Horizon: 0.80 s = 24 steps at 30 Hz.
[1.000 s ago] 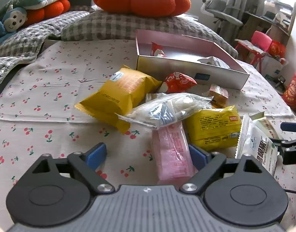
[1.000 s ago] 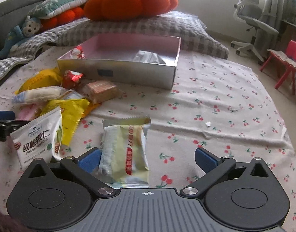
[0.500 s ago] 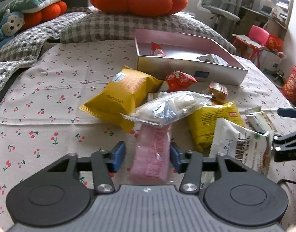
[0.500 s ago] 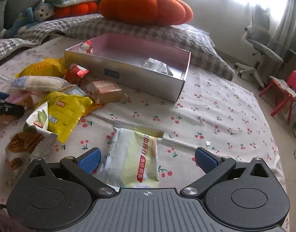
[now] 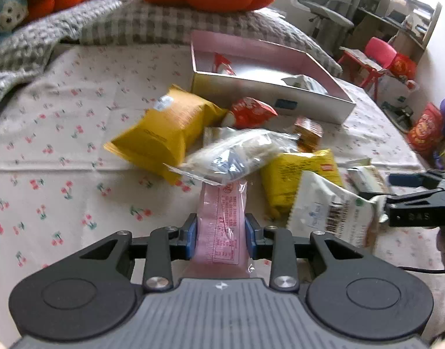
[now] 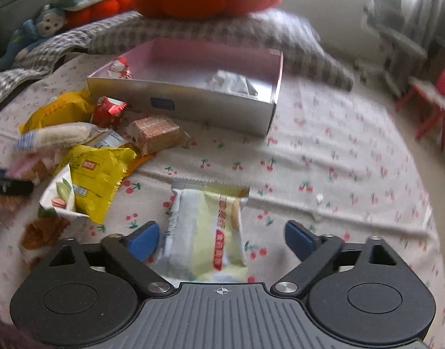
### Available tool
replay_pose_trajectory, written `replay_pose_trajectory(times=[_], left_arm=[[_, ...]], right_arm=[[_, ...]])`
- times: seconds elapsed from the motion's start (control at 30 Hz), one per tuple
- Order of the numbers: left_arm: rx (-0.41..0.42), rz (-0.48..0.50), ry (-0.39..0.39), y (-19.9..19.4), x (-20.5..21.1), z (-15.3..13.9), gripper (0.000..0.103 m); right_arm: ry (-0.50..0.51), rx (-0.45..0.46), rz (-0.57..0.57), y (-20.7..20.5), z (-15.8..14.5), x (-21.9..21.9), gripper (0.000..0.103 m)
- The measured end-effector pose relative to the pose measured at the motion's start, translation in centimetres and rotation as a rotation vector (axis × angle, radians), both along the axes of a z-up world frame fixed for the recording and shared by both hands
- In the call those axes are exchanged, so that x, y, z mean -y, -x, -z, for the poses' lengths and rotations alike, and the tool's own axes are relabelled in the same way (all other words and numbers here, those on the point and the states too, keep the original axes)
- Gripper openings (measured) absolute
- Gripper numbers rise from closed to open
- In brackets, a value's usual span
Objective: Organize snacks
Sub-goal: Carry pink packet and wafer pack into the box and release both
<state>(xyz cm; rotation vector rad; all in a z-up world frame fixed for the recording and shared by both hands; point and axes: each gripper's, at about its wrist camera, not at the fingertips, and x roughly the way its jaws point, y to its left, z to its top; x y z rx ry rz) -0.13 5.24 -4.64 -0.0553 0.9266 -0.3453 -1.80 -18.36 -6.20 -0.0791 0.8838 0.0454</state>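
On the cherry-print sheet [image 5: 62, 133], left gripper [image 5: 221, 234] is just closing, clamping pink pkt [image 5: 222, 218]; right gripper [image 6: 221, 237] is closing w/ jaws apart, not yet pinching pale yellow pkt [image 6: 205, 232]. Pick-up step; next, probably lifting both into box [image 6: 193, 104].

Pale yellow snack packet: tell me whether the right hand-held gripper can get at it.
Probably yes. The pale yellow snack packet already lies between the closing, still-open pads of the right hand-held gripper, with nothing on top.

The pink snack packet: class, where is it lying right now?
In the left wrist view, the pink snack packet sits bottom centre, clamped between the left gripper pads, its far end tucked under the clear bag.
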Motion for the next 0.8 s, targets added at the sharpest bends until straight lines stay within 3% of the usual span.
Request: replay_pose_trajectory(times=[0.13, 0.2, 0.57, 0.8], left_arm=[[-0.036, 0.007, 0.026, 0.1, 0.1, -0.1, 0.029], [-0.049, 0.007, 0.039, 0.1, 0.2, -0.2, 0.029], [-0.084, 0.025, 0.130, 0.2, 0.8, -1.2, 0.029], [-0.058, 0.016, 0.181, -0.2, 1.3, -2.8, 0.029]], right_arm=[[-0.047, -0.050, -0.011, -0.1, -0.6, -0.3, 0.054], [-0.031, -0.055, -0.017, -0.1, -0.7, -0.7, 0.049], [-0.095, -0.081, 0.041, -0.4, -1.8, 0.2, 0.045], [-0.124, -0.054, 0.051, -0.5, -3.3, 0.4, 0.045]])
